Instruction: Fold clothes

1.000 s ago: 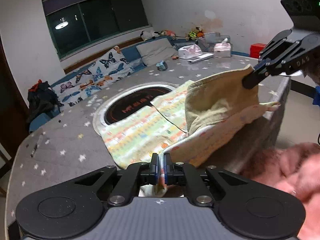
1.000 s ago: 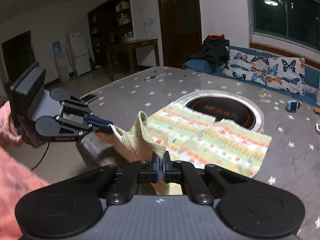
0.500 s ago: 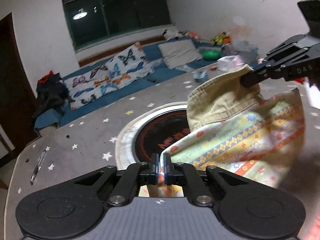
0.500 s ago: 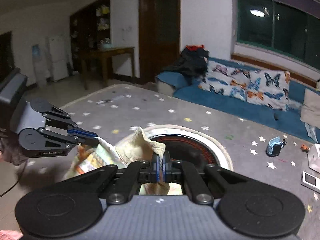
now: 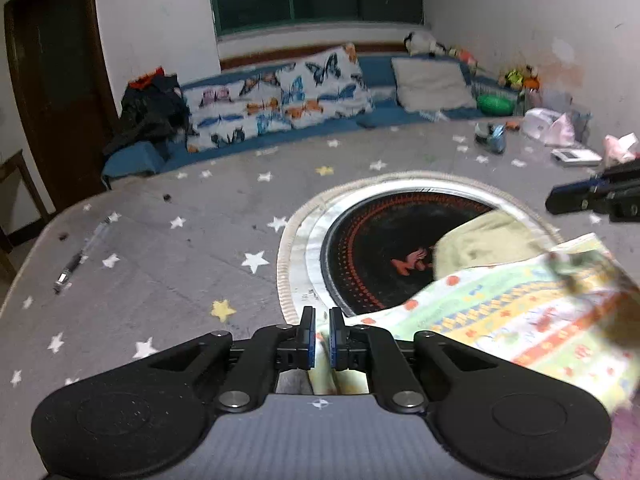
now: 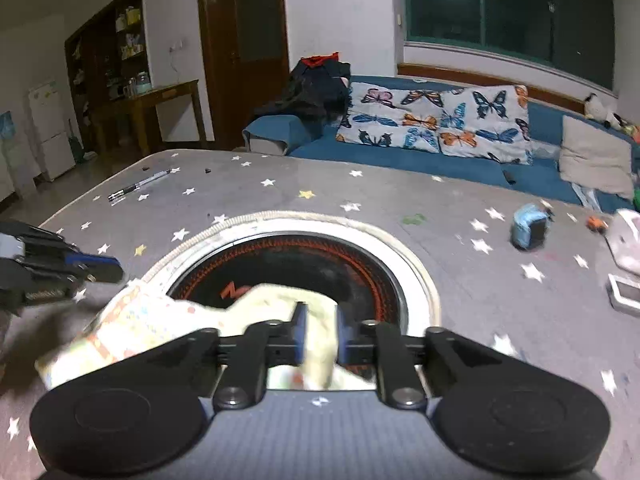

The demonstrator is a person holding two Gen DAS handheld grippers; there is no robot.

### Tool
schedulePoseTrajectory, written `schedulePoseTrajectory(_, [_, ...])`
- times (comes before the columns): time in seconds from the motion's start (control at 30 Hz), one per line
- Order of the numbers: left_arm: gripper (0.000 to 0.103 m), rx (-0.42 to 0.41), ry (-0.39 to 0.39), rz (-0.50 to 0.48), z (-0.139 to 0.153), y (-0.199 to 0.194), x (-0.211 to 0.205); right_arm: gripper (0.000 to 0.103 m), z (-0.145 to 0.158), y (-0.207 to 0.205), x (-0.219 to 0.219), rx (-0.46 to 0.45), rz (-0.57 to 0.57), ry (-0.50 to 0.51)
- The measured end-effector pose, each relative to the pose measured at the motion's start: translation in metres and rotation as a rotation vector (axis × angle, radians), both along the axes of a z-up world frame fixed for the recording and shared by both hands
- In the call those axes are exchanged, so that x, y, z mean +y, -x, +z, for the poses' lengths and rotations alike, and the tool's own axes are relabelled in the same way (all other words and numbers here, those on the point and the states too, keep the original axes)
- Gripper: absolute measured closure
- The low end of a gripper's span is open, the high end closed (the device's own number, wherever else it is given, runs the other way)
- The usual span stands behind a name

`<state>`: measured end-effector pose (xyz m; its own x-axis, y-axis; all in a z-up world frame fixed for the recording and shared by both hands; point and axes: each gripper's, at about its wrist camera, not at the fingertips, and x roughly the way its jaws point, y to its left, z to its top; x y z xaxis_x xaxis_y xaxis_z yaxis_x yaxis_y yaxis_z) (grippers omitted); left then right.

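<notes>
Left wrist view, left gripper (image 5: 321, 334) pinching patterned garment (image 5: 520, 316), right gripper (image 6: 319, 332) parted

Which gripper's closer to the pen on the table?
Left. The left gripper is at the patterned garment's left edge, with the pen further left on the table. The right gripper is across the garment, farther away.

The patterned garment (image 5: 532, 316) runs past the frame's right edge, motion-blurred there. Right gripper (image 5: 560, 202) is cropped (tips only). The table (image 6: 248, 184) clutter at far right is unidentifiable.
</notes>
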<state>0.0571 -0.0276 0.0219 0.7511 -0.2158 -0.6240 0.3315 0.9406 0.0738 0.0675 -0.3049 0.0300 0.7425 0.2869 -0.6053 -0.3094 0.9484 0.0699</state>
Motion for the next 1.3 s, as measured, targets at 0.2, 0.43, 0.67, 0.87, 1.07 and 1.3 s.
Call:
schedulePoseTrajectory(0.2, [0.087, -0.005, 0.069, -0.095, 0.008, 0.054, -0.014, 0.076, -0.011, 0.056, -0.005, 0.016, 0.010, 0.004])
schedulePoseTrajectory(0.43, [0.079, 0.063, 0.046, -0.079, -0.023, 0.051, -0.025, 0.076, -0.020, 0.096, 0.026, -0.020, 0.102, -0.003])
schedulePoseTrajectory(0.67, [0.079, 0.087, 0.099, -0.073, -0.027, 0.049, -0.015, 0.076, -0.043, 0.093, 0.045, 0.020, 0.143, -0.022])
schedulePoseTrajectory(0.87, [0.082, 0.103, 0.123, -0.073, -0.028, 0.065, -0.009, 0.074, -0.044, 0.103, 0.049, 0.014, 0.185, 0.038])
schedulePoseTrajectory(1.07, [0.083, 0.133, 0.168, -0.073, -0.027, 0.087, -0.003, 0.074, -0.044, 0.119, 0.047, 0.016, 0.221, 0.059])
schedulePoseTrajectory(1.3, [0.081, 0.127, 0.195, -0.066, -0.018, 0.088, 0.002, 0.075, -0.040, 0.124, 0.040, 0.022, 0.210, 0.033])
